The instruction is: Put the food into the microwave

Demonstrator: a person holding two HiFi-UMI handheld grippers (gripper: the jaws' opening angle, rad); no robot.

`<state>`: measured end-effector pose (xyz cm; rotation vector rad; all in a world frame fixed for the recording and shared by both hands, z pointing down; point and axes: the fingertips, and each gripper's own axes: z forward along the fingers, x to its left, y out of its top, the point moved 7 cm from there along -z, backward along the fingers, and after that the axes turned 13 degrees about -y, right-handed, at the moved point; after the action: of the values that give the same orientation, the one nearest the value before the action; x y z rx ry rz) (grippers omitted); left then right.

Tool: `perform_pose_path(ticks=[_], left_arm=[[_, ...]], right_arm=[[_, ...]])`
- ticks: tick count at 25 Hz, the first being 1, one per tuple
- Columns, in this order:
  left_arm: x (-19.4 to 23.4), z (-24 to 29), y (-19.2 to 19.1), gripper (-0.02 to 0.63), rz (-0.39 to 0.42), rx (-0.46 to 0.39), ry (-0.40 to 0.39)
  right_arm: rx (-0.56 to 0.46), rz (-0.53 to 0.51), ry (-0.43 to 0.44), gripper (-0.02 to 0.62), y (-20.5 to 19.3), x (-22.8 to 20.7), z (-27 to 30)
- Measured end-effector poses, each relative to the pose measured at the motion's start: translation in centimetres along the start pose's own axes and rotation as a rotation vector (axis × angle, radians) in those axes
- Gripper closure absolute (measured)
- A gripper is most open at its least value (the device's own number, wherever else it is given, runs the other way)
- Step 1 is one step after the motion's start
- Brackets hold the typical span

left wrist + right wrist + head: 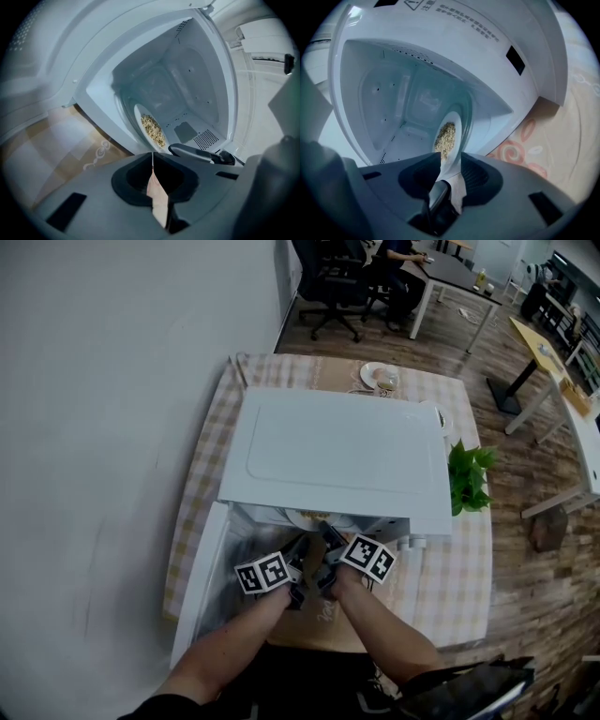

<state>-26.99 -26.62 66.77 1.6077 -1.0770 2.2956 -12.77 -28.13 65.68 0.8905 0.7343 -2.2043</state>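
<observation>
The microwave (337,456) is made of smooth white stuff with a soft shine; metal or plastic cannot be told. Inside the microwave, a smooth, glossy white plate (454,131) is seen, and dry, grainy food (445,136) is piled on it. Under the microwave, a checked cloth (211,456) is spread, soft and matt. Beside the microwave, the floor (534,615) is laid with wood boards. The left gripper (152,161) and the right gripper (447,180) are made of dark, matt plastic.
</observation>
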Motion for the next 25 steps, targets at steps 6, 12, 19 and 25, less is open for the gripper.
perform_pose_path(ticks=[6,12,19,25], left_arm=[[0.5,0.5,0.1,0.586,0.052,0.018,0.008],[0.2,1.5,0.4,0.588,0.063,0.018,0.022],[-0.2,2.6,0.4,0.588,0.149,0.057,0.061],[-1.4,3.1,0.4,0.597,0.205,0.102,0.080]], right_arm=[[0.045,0.006,0.019,0.460,-0.4,-0.3,-0.2],[0.042,0.015,0.051,0.456,-0.9,-1.2,-1.8],[0.024,-0.078,0.060,0.456,-0.7,-1.9,-3.2],[0.021,-0.146,0.069,0.456,-0.8,-2.0,-4.4]])
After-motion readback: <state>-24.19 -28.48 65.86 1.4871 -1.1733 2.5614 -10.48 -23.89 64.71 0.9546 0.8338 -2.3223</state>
